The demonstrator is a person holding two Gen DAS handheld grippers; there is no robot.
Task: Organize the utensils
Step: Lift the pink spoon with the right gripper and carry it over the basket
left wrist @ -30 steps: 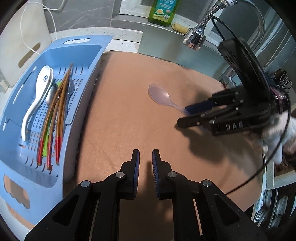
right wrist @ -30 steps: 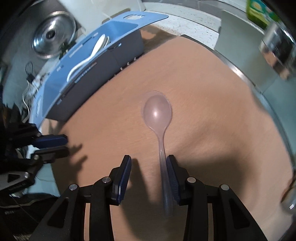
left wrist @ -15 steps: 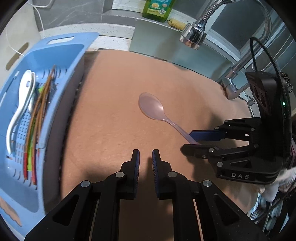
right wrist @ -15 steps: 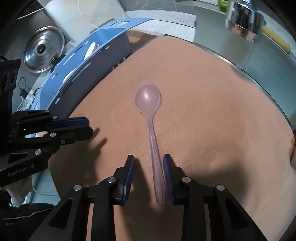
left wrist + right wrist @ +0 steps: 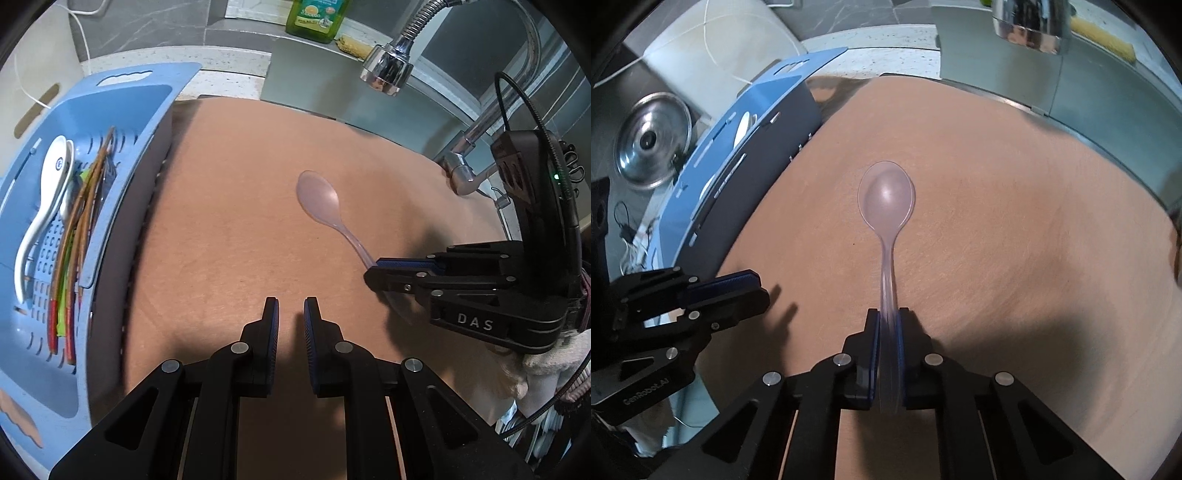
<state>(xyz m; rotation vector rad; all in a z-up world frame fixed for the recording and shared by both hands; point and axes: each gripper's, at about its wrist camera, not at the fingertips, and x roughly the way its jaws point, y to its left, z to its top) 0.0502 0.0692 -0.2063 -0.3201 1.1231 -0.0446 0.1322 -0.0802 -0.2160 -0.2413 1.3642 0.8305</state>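
Observation:
A clear plastic spoon [image 5: 886, 206] lies on the brown mat [image 5: 1015, 221], bowl pointing away. My right gripper [image 5: 888, 314] is shut on its handle; it also shows in the left wrist view [image 5: 373, 273], holding the spoon [image 5: 319, 199]. My left gripper [image 5: 290, 306] hovers over the mat, nearly closed and empty; it shows at the left of the right wrist view [image 5: 761, 288]. A blue basket [image 5: 92, 254] at the left holds a white spoon [image 5: 44, 199] and several chopsticks [image 5: 74, 236].
A faucet head [image 5: 386, 70] hangs over the sink behind the mat. A green soap bottle [image 5: 317, 14] stands on the back ledge. A metal pot lid [image 5: 652, 140] lies beyond the basket [image 5: 764, 110].
My right gripper has closed its fingers on the spoon's handle; earlier they stood open on either side of it. The left gripper has stayed nearly closed over the mat.

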